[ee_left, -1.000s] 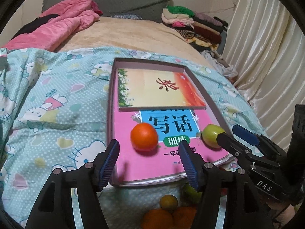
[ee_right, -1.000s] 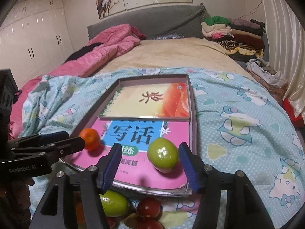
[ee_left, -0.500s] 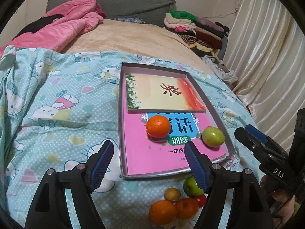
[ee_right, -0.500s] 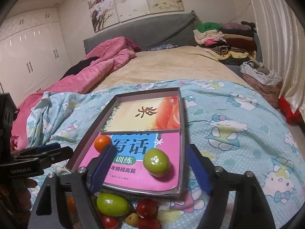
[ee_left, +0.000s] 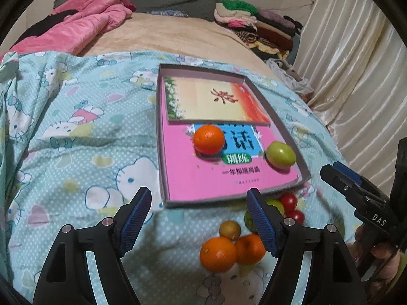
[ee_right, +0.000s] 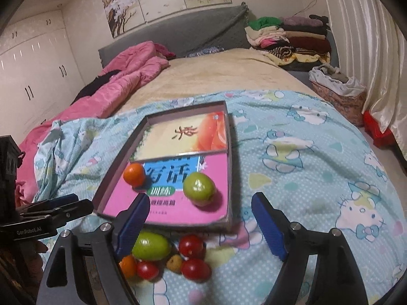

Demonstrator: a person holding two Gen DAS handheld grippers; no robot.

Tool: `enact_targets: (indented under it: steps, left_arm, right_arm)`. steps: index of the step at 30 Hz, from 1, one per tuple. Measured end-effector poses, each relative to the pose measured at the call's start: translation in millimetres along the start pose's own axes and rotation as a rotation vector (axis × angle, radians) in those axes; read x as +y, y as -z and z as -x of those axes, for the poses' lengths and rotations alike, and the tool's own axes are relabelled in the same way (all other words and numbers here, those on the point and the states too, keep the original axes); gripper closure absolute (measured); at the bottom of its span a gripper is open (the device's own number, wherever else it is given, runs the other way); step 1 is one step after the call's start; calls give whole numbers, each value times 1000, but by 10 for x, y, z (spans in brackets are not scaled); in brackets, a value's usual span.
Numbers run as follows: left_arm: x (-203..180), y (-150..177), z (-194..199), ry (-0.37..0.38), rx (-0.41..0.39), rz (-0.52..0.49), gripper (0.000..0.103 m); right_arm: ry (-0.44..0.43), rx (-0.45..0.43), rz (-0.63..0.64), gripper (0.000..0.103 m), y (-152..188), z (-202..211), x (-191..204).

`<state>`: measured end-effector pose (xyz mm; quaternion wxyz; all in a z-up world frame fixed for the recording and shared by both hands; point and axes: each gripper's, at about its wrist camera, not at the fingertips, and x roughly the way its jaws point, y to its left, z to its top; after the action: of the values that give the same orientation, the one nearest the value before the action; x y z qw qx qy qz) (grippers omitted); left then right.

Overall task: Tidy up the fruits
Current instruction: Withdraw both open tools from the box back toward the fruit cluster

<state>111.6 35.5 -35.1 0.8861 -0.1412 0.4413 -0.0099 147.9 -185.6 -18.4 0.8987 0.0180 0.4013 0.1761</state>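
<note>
A shallow grey tray lies on the cartoon-print bedspread, with two books in it. On the pink book rest an orange and a green fruit. Several loose fruits sit on the spread in front of the tray: oranges, a small yellow fruit, red tomatoes. My left gripper hovers open over the tray's near edge, nothing between its fingers. The right wrist view shows the tray, orange, green fruit, another green fruit and tomatoes. My right gripper is open and holds nothing.
A pink quilt lies at the back left of the bed. Folded clothes are stacked at the back right. Curtains hang along the right, with a filled bag below them. A hand holds the right gripper.
Both grippers have pulled back from the tray and their jaws stand wider. The orange and the green fruit stay on the pink book. More of the loose fruit pile shows.
</note>
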Motion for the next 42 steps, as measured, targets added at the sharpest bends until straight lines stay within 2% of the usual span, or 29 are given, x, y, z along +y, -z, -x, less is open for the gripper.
enact_targets:
  steps: [3, 11, 20, 31, 37, 39, 42]
  left_arm:
    - [30, 55, 4, 4, 24, 5, 25]
    - [43, 145, 27, 10, 58, -1, 25]
    - [-116, 291, -2, -32, 118, -100, 25]
    - [-163, 378, -130, -38, 193, -137, 25]
    - [-198, 416, -176, -36, 220, -164, 30]
    - [-202, 429, -199, -34, 233, -169, 37]
    - [-202, 443, -231, -16, 250, -164, 40]
  right_arm:
    - [31, 24, 4, 21, 58, 11, 7]
    - [48, 60, 35, 21, 169, 46, 82]
    - [82, 129, 54, 21, 295, -18, 114]
    - [92, 162, 77, 21, 342, -58, 135]
    - [91, 176, 95, 21, 361, -72, 169]
    - [94, 179, 96, 21, 367, -75, 167]
    - [100, 190, 96, 21, 381, -89, 160]
